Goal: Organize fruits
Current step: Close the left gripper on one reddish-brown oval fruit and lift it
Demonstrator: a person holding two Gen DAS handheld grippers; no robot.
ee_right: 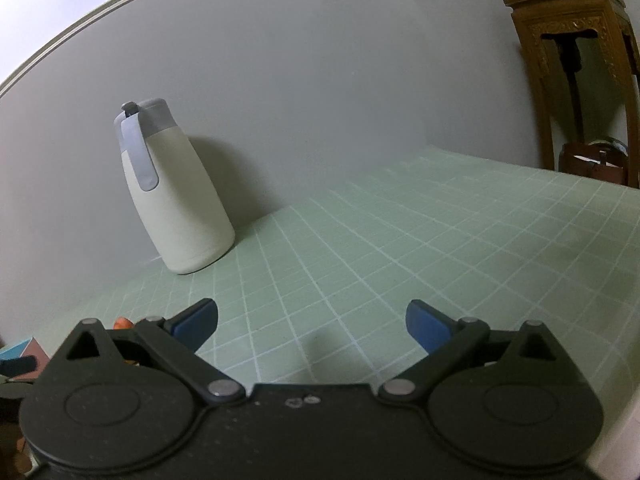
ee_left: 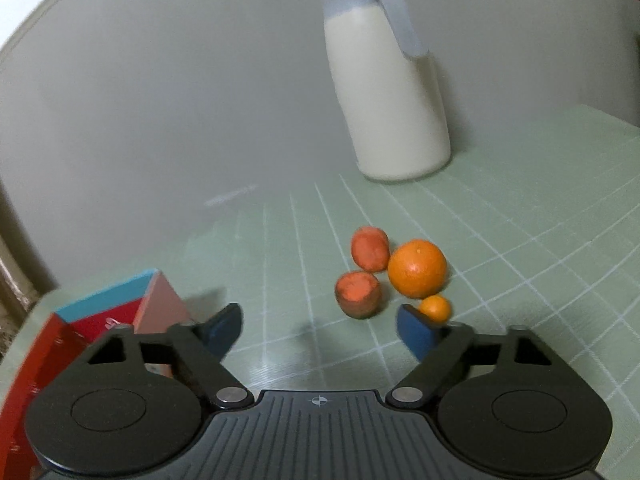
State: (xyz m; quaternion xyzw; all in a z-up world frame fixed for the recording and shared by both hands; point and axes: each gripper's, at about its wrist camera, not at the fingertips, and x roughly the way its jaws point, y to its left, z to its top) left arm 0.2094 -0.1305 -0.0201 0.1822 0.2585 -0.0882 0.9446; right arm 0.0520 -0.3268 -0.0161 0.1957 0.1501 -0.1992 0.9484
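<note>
Several fruits lie together on the green grid mat (ee_left: 520, 240): a large orange (ee_left: 417, 268), a small orange (ee_left: 436, 309), and two reddish-orange fruits, one farther back (ee_left: 370, 249) and one nearer (ee_left: 358, 294). My left gripper (ee_left: 320, 332) is open, just short of the cluster, with nothing between its blue pads. Its right pad (ee_left: 414, 334) sits in front of the small orange. My right gripper (ee_right: 312, 326) is open over bare mat (ee_right: 400, 240). A sliver of orange fruit (ee_right: 123, 323) peeks past its left finger.
A tall cream jug with a grey lid and handle (ee_left: 384, 92) (ee_right: 176, 192) stands by the wall behind the fruits. A red and blue box (ee_left: 100, 320) lies at the left. A wooden stand (ee_right: 580, 60) is beyond the table's far right corner.
</note>
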